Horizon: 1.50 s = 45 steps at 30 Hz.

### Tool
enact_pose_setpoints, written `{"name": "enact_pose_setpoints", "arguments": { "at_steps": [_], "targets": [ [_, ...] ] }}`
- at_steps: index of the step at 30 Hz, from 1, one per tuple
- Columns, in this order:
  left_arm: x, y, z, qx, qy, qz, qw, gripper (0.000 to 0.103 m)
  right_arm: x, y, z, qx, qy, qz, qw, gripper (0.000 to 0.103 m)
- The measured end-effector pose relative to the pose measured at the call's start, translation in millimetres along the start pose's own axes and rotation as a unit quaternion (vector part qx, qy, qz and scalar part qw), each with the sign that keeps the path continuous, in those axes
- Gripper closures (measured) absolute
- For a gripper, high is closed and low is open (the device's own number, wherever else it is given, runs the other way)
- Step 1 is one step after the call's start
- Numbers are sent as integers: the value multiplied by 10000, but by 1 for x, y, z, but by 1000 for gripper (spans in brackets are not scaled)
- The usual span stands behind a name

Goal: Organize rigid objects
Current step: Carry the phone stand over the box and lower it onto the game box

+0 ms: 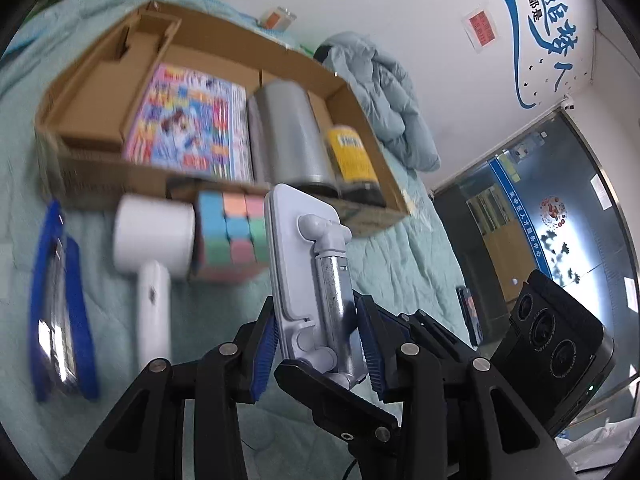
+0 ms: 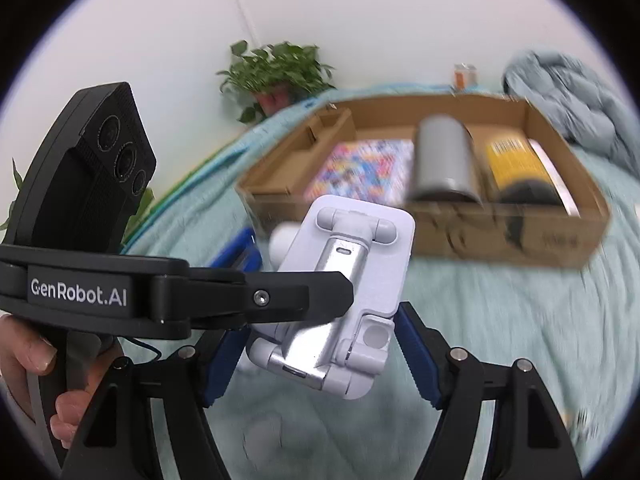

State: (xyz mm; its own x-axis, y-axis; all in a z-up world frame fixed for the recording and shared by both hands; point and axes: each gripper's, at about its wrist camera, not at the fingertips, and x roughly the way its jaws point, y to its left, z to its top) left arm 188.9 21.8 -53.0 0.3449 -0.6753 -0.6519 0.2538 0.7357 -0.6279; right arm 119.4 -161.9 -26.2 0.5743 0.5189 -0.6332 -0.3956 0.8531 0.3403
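Note:
My left gripper (image 1: pixel 316 344) is shut on a folded white phone stand (image 1: pixel 308 272) and holds it above the bedspread. In the right wrist view the same stand (image 2: pixel 352 292) sits between my right gripper's (image 2: pixel 320 356) blue pads, which stand open around its lower end; the left gripper's black jaw crosses it from the left. A cardboard tray (image 1: pixel 100 92) behind holds a colourful booklet (image 1: pixel 188 124), a grey cylinder (image 1: pixel 288 136) and a yellow-labelled bottle (image 1: pixel 352 156). A white hair dryer (image 1: pixel 152 248), a pastel cube (image 1: pixel 232 236) and a blue-edged packet (image 1: pixel 56 304) lie in front of the tray.
A teal quilted bedspread (image 1: pixel 400 248) covers the surface. A bundled blue-grey quilt (image 1: pixel 392 92) lies right of the tray. A potted plant (image 2: pixel 276 76) stands by the white wall. A small phone-like object (image 1: pixel 468 312) lies at the right.

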Motion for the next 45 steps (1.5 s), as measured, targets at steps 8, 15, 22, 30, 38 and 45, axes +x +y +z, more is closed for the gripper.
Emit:
{"name": "enact_pose_setpoints", "arguments": {
  "at_steps": [8, 15, 22, 30, 38, 45],
  "targets": [
    [-25, 14, 59, 104, -304, 148, 9994, 67, 18, 11, 47, -209, -152, 117, 9996, 31],
    [-17, 37, 132, 138, -152, 386, 9990, 67, 62, 6, 98, -95, 130, 237, 9996, 31],
    [16, 82, 175, -264, 242, 497, 9981, 67, 121, -19, 121, 427, 814, 491, 9946, 31],
    [30, 105, 174, -276, 427, 792, 9956, 67, 150, -21, 115, 564, 1132, 527, 9906, 31],
    [-18, 91, 156, 59, -465, 1453, 9883, 56, 144, -16, 109, 526, 1215, 559, 9896, 35],
    [-55, 59, 127, 648, -1245, 1940, 9709, 49, 148, -20, 112, 422, 1238, 420, 9905, 66]
  ]
}}
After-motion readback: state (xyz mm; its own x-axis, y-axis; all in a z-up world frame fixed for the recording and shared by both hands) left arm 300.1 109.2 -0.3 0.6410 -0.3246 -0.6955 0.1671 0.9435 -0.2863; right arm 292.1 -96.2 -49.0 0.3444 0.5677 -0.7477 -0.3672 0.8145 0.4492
